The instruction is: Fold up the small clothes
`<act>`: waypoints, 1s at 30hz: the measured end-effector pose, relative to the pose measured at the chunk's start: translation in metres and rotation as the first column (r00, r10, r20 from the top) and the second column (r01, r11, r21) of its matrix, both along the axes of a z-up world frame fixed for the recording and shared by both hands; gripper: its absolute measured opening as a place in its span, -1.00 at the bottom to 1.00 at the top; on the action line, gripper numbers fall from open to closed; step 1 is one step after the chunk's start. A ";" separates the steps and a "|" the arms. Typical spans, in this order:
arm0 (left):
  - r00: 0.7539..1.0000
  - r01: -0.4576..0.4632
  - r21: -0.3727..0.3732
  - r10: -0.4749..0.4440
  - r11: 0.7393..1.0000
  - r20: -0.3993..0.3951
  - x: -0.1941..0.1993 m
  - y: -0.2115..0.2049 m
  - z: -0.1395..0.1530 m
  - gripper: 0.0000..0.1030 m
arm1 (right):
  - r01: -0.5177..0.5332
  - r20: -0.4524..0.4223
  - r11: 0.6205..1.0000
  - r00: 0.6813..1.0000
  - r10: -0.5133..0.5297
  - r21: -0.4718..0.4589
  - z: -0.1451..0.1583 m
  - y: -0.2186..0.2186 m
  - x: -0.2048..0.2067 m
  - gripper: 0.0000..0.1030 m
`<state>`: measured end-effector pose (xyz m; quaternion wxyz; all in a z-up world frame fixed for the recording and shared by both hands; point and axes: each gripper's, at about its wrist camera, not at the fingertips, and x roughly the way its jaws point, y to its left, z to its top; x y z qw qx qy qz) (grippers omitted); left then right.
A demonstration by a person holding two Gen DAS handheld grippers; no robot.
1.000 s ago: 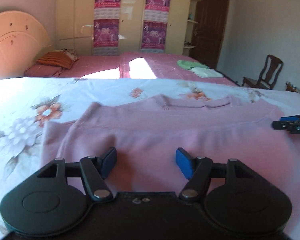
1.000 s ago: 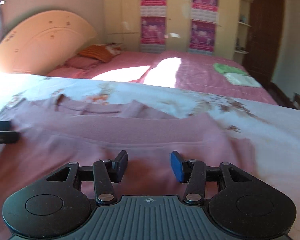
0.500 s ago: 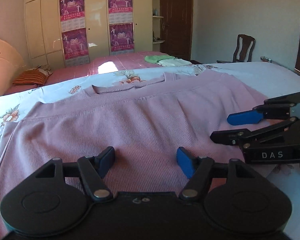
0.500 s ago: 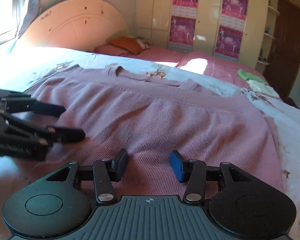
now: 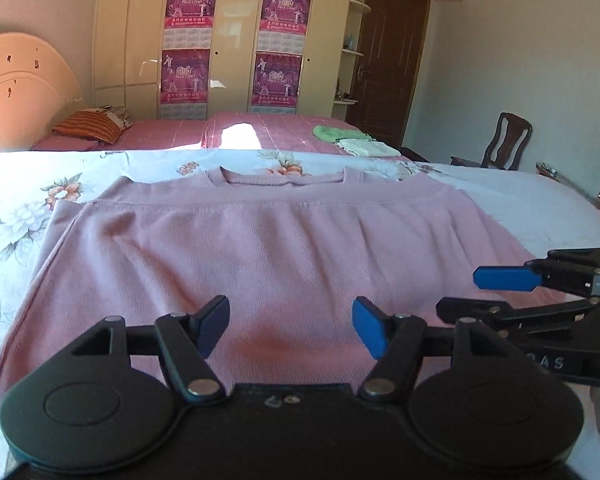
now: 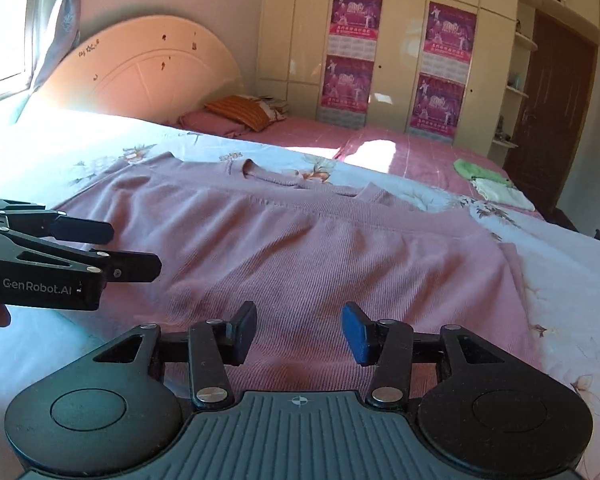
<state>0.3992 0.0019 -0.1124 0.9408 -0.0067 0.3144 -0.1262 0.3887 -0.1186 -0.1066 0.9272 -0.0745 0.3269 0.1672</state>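
A pink sweater [image 5: 260,248] lies flat on a flowery sheet [image 5: 16,216], its neck hole at 12 o'clock. The left gripper [image 5: 291,326] hangs over the near edge of the sweater, jaws wide and holding nothing. The right gripper [image 6: 299,330] hangs there too, at 3 o'clock from the left one, jaws wide and empty.

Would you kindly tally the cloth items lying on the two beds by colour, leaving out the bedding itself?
Pink: 1, the pink sweater spread on the floral sheet.
Green: 1, the green cloth on the far bed.
White: 1, the white cloth beside it.
Orange striped: 1, the cushion.
Total: 4
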 end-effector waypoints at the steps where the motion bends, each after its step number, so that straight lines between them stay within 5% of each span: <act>1: 1.000 0.011 0.016 -0.011 1.000 -0.027 -0.002 -0.005 -0.008 0.31 | -0.004 -0.036 1.000 0.999 0.004 -0.011 -0.009 0.003 -0.003 -0.08; 4: 1.000 0.009 0.075 -0.008 0.997 -0.009 -0.014 -0.017 -0.023 0.32 | 0.018 0.001 1.000 1.000 -0.018 -0.015 -0.027 0.005 -0.017 -0.08; 7: 0.999 -0.032 0.018 0.032 0.999 0.007 -0.019 -0.009 -0.008 0.30 | 0.052 -0.006 0.998 0.999 -0.052 0.026 -0.010 0.001 -0.017 -0.08; 9: 0.998 -0.054 0.047 0.053 0.997 0.030 -0.023 -0.002 -0.007 0.32 | 0.049 0.040 0.999 0.998 -0.050 0.019 -0.002 -0.004 -0.024 -0.08; 12: 0.994 -0.108 0.070 0.110 0.992 -0.025 -0.021 0.029 -0.022 0.35 | 0.081 -0.027 0.995 0.996 -0.083 -0.065 -0.021 -0.020 -0.020 -0.08; 15: 0.982 -0.187 0.077 0.189 0.979 -0.019 -0.027 0.067 -0.018 0.27 | 0.111 -0.018 0.994 0.994 -0.111 -0.016 -0.019 -0.054 -0.025 -0.07; 17: 0.977 -0.208 0.070 0.210 0.976 -0.029 -0.027 0.088 -0.018 0.21 | 0.164 0.002 0.982 0.986 -0.165 -0.090 -0.019 -0.060 -0.025 -0.06; 20: 0.983 -0.176 0.061 0.179 0.982 -0.043 -0.024 0.096 -0.015 0.20 | 0.165 -0.060 0.986 0.985 -0.164 0.009 -0.019 -0.084 -0.022 -0.06; 23: 0.975 -0.215 0.078 0.219 0.973 -0.039 -0.023 0.095 -0.010 0.20 | 0.217 0.021 0.976 0.976 -0.217 -0.008 -0.001 -0.091 -0.023 -0.06; 26: 0.973 -0.225 0.063 0.227 0.972 -0.044 -0.023 0.101 -0.017 0.22 | 0.307 -0.082 0.951 0.947 -0.310 -0.040 -0.021 -0.115 -0.007 -0.06; 30: 0.973 -0.224 0.082 0.228 0.971 -0.045 -0.027 0.100 -0.016 0.19 | 0.313 -0.082 0.950 0.947 -0.311 0.000 -0.007 -0.123 -0.015 -0.06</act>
